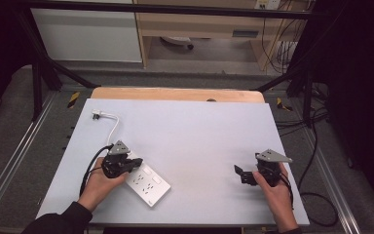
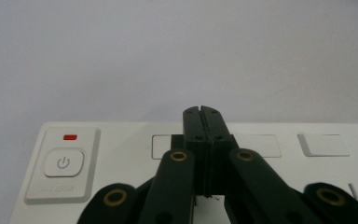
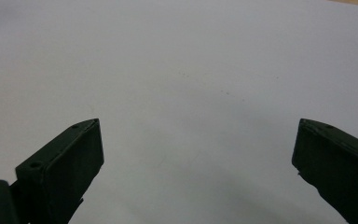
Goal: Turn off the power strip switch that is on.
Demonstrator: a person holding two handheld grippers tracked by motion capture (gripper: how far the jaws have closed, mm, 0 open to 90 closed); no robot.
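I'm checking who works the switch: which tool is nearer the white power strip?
Left. The left tool, jaws shut, sits right over the white power strip, tips above its top face. The right tool, jaws open, rests far off across the bare table.

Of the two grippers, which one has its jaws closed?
The left gripper, resting over the white power strip: its two black jaws meet with nothing between them. The right gripper stands with jaws wide apart above the bare table.
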